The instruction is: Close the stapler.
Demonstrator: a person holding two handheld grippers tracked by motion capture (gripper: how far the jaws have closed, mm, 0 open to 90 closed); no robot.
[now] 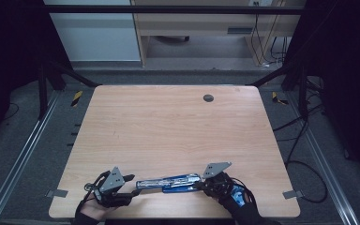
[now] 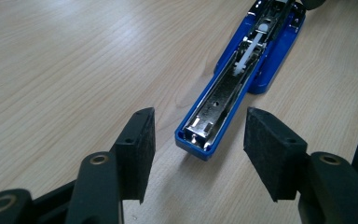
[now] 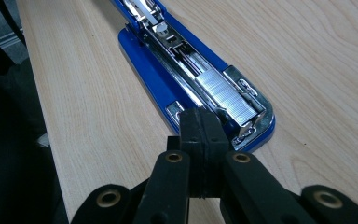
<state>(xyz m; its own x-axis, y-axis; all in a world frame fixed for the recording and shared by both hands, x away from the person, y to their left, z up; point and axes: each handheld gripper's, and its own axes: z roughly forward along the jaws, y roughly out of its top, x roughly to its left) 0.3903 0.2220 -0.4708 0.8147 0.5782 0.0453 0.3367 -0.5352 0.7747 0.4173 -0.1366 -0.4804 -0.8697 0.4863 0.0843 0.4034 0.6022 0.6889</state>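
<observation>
- Where the table [image 1: 168, 126] comes to its near edge, a blue stapler [image 1: 168, 182] lies flat and unfolded, its length running along that edge, roughly midway between the two near corners.
- In the left gripper view the stapler [image 2: 242, 79] lies with its top arm swung out, showing the metal channel inside and a white pusher piece partway along it.
- The left gripper [image 1: 130, 183] sits at the stapler's left end, toward the near left corner, with a hand [image 1: 90, 213] behind it at the table's edge.
- Its jaws are spread apart, the black pads [image 2: 137, 154] standing either side of the blue tip; that tip lies just ahead of them, and neither pad presses on it.
- The right gripper [image 1: 200, 185] is at the stapler's other end, toward the near right corner.
- In the right gripper view its jaws are clenched together with nothing between them, their joined tip [image 3: 200, 128] at the rim of the stapler [image 3: 191, 79], just beside a strip of staples [image 3: 226, 95] lying in the open magazine.
- Whether that tip actually touches the metal rim cannot be told.
</observation>
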